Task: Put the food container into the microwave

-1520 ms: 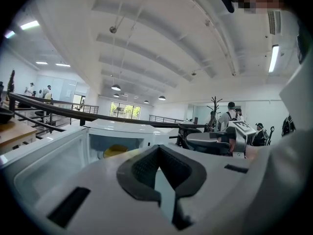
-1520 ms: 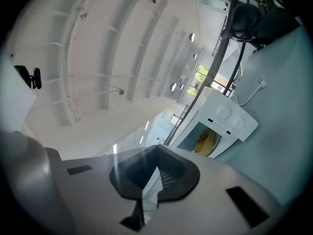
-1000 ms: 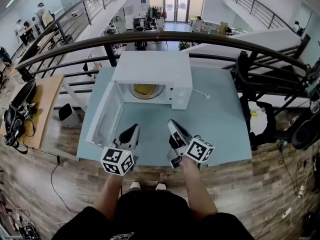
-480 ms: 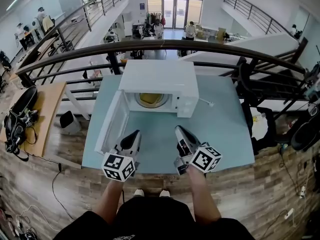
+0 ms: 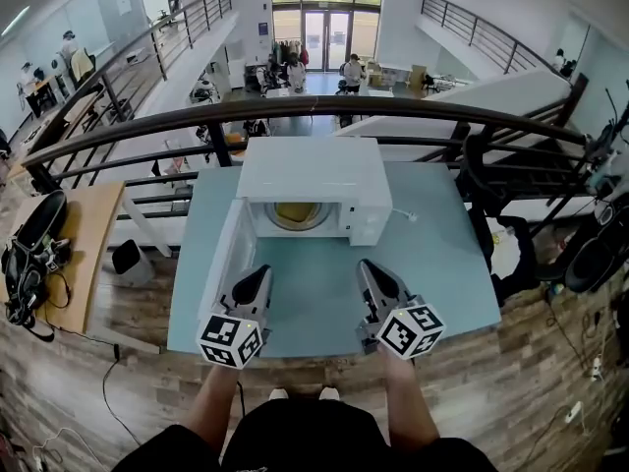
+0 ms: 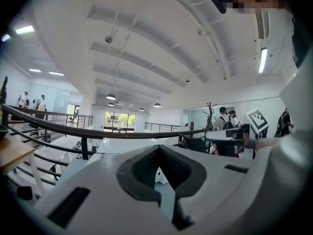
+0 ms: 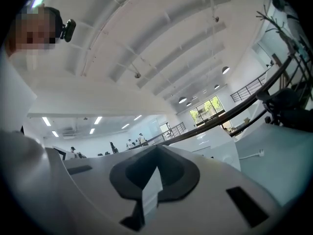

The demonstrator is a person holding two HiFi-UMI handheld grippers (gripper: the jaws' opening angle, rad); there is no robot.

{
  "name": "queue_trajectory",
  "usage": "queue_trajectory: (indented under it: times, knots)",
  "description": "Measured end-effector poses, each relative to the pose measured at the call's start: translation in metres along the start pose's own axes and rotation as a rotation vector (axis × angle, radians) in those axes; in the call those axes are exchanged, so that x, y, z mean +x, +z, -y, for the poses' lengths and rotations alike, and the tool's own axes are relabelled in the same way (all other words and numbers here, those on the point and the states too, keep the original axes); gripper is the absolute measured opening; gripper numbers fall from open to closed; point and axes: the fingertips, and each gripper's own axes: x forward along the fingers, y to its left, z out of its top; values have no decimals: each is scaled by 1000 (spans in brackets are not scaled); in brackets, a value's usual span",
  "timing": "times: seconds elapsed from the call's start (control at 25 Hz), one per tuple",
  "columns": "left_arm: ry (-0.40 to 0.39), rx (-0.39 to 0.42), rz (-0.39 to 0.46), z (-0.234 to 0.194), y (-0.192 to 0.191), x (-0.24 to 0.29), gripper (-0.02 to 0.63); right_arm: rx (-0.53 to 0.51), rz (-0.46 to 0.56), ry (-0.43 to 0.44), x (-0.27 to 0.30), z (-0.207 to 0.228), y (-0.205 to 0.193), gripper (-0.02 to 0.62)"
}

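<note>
Evidently the placing itself is done. In the head view the food container (image 5: 295,211), a yellowish shape, sits inside the microwave (image 5: 307,170). The door (image 5: 224,254) hangs wide open to the left, which is why the cavity can be seen at all. The left tongs (image 5: 257,275) and right tongs (image 5: 369,268) are held side by side above the near part of the desk (image 5: 432,264), well apart from the microwave. Each tapers to a single closed point and carries nothing. I judge they are parked clear so the door has room to swing.

The left gripper view shows its jaws together, with only a thin slit between the dark pads (image 6: 139,169) and nothing in it. It looks up past the railing (image 6: 98,133) toward the ceiling, so these tongs are tilted upward, away from the work.

The right gripper view shows the same: jaws closed on nothing, with the white microwave off to the right beyond them. What remains, as I judge it, is shutting the door.
</note>
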Motion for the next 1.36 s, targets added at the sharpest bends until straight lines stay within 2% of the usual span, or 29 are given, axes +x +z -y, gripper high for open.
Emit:
queue_trajectory:
  times: [0.12,0.44,1.04,1.36]
  knots:
    - [-10,3,17,-7,6,-5,8,-72,-3,-30,-1,-6,1,6]
    - [-13,3,44,-26,15,-17,8,-158,7,-57,0,-24,10,6]
    - [-14,-14,48,-45,11,-23,8,-153,-9,-63,14,-33,-3,6]
    - [-5,-18,56,-47,8,-15,8,-150,-3,-56,20,-24,-2,6]
